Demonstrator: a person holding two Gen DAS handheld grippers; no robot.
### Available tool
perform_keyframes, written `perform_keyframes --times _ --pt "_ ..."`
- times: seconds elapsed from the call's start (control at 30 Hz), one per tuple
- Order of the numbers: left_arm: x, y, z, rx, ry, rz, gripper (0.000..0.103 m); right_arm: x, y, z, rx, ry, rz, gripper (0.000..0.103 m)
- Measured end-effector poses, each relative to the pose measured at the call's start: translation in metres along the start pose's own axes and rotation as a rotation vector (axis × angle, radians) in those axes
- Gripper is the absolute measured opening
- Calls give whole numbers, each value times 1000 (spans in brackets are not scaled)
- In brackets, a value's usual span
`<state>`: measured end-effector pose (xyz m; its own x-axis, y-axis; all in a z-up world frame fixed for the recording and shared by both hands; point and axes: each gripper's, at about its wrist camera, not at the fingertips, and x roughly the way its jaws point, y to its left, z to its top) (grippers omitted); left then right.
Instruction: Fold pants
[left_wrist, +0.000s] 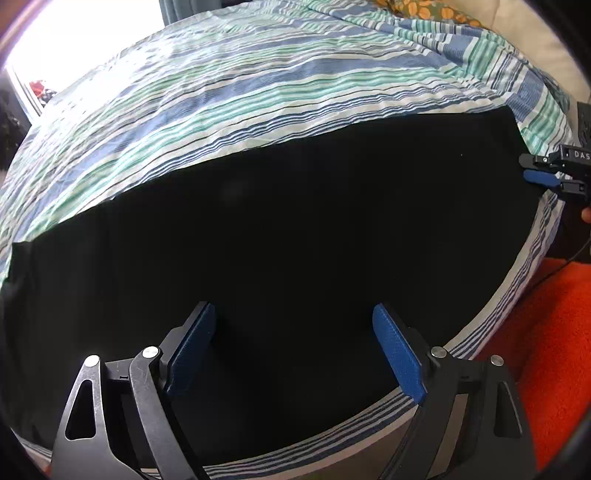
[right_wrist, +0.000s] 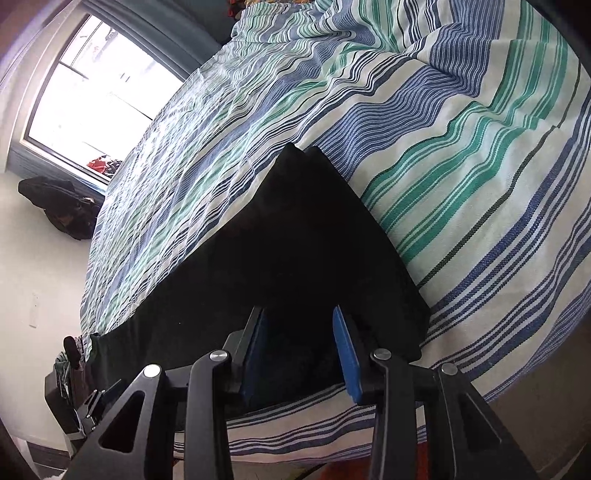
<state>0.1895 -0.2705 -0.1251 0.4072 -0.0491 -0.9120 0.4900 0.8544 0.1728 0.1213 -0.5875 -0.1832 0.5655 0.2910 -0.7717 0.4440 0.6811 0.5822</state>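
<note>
Flatly, the black pants (left_wrist: 280, 240) are being laid out as one long dark band along the near edge of the striped bedspread (left_wrist: 229, 92), their surface smooth and nearly featureless. In the right wrist view the garment (right_wrist: 295, 240) is being seen narrowing to a doubled end far up the bed. The left gripper (left_wrist: 293, 347) is being held wide apart above the cloth, nothing being pinched between its blue pads. The right gripper (right_wrist: 301, 350) is being kept partly closed over the fabric's near edge; whether cloth is being gripped cannot be told.
</note>
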Motion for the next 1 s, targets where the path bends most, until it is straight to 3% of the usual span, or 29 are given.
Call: perform_keyframes --times 0.07,0.17,0.2,0.27,0.37,0.43,0.53,0.73,1.0 --pt "4 3 4 -22 10 -4 89 -8 -2 -1 23 -47 30 38" --pt "10 5 6 -51 7 -4 91 -50 -18 -9 91 -280 164 40" --pt "10 4 5 -50 2 -1 91 -63 -30 -15 138 -346 199 50" --pt "9 4 3 -47 -9 3 91 -78 -59 -27 274 -420 196 58" --pt "8 5 2 -51 -12 -6 91 -77 -96 -34 422 -392 247 60" --pt "8 6 1 -51 -16 -5 92 -75 -97 -32 388 -346 300 60" --pt "10 6 0 -54 -21 -2 92 -54 -81 -30 328 -175 388 60" --pt "11 8 0 -61 -18 3 92 -29 -60 -21 318 -82 264 60" --pt "8 7 -6 -64 -38 18 93 0 -38 3 272 -30 218 60"
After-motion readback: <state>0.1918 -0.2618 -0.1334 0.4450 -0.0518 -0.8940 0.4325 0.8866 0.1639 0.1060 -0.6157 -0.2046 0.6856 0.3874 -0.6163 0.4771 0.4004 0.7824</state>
